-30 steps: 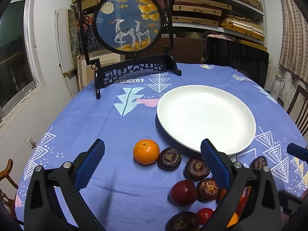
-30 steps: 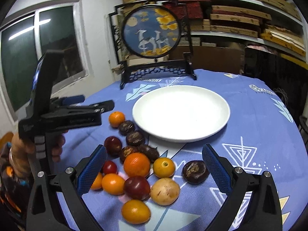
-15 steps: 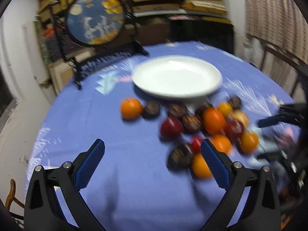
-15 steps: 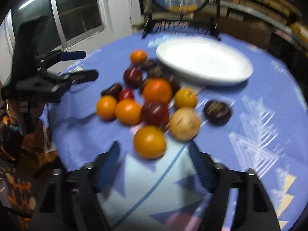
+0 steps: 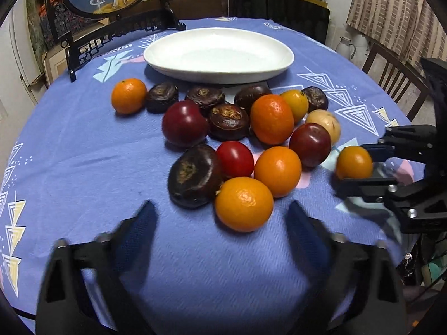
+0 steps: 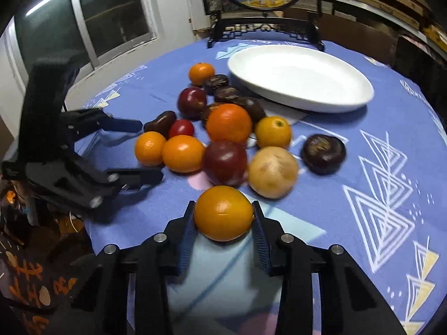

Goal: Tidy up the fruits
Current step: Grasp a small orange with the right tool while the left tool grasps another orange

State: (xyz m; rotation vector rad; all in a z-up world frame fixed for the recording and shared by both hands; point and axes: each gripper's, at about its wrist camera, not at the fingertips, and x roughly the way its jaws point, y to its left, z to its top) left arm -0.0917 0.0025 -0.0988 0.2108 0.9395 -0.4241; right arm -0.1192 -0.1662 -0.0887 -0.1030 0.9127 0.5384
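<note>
Now: right gripper [image 6: 223, 217], lower centre, clamps orange fruit [image 6: 223, 213]; lift straight, carry to plate [image 6: 349, 103] upper right w/o squeezing. Left gripper [image 5: 220, 226] wide open, holds nothing.

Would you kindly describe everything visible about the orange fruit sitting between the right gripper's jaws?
The orange fruit is round, smooth and glossy, deep yellow-orange, with no stem showing. It sits low on the blue tablecloth, at the near edge of the fruit cluster and apart from the others. The right gripper has its ribbed blue jaws closed against the fruit's two sides. The left view shows it likewise, pinched from the side.
</note>
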